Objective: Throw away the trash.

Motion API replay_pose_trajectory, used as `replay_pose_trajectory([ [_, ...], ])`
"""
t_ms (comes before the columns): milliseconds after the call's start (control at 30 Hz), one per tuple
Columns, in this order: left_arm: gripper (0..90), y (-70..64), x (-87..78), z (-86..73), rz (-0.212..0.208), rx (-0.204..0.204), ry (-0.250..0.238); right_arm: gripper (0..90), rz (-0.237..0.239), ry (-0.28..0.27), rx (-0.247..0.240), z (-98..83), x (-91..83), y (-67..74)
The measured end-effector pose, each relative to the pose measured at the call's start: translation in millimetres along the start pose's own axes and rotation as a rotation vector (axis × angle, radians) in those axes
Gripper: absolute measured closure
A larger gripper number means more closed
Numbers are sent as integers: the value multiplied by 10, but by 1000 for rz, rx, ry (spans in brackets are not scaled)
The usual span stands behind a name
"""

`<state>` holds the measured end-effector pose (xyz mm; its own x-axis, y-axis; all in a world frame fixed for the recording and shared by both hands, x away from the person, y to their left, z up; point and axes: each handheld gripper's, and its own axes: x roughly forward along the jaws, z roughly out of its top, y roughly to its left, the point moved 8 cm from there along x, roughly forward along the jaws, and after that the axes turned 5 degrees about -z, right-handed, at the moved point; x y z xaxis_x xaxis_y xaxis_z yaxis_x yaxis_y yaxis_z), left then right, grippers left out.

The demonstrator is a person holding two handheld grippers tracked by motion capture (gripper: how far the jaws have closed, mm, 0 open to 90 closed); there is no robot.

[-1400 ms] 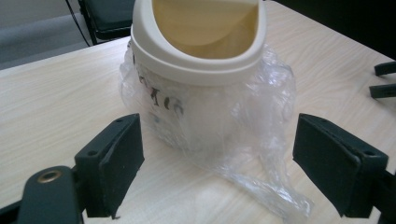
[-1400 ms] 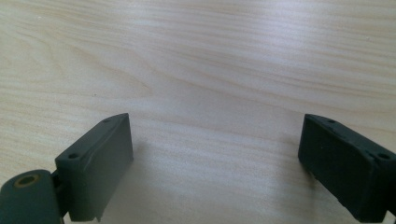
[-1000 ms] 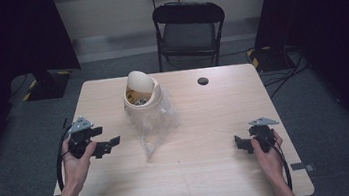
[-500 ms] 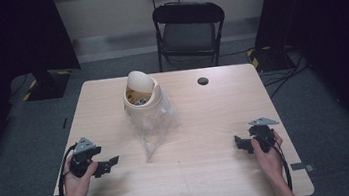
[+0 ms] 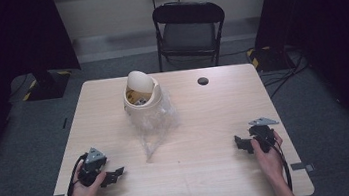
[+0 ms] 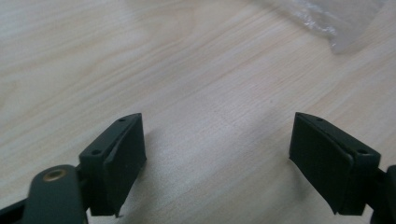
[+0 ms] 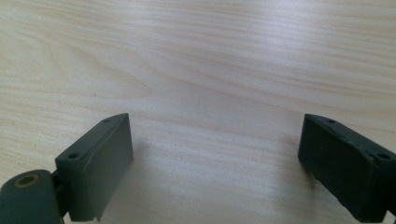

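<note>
A small cream bin (image 5: 142, 96) with a domed swing lid stands at the back middle of the wooden table (image 5: 205, 119). A crumpled clear plastic bag (image 5: 154, 128) spreads from its base toward me; a corner of the bag (image 6: 338, 21) appears at the top right of the left gripper view. My left gripper (image 5: 114, 176) (image 6: 217, 122) rests low over the table's near left, open, with bare wood between its jaws. My right gripper (image 5: 239, 143) (image 7: 215, 122) sits at the near right, open too, with nothing between its jaws.
A small black disc (image 5: 203, 81) lies on the table behind and right of the bin. A black folding chair (image 5: 189, 25) stands beyond the far edge. Dark curtains flank the room, and cables lie on the floor at the right.
My left hand has drawn back toward the near edge of the table and sunk closer to it. The right hand, the bin and the bag have stayed put.
</note>
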<state>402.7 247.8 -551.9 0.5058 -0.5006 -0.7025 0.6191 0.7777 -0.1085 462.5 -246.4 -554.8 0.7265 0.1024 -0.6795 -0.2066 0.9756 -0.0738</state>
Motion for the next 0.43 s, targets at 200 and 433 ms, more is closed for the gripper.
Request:
replay_pose_trajectory([
  [200, 90, 71, 88, 24, 43, 32, -27, 92, -1, 0, 1, 0, 0, 0],
  [433, 0, 118, 144, 61, 48, 17, -10, 92, -1, 0, 1, 0, 1, 0],
])
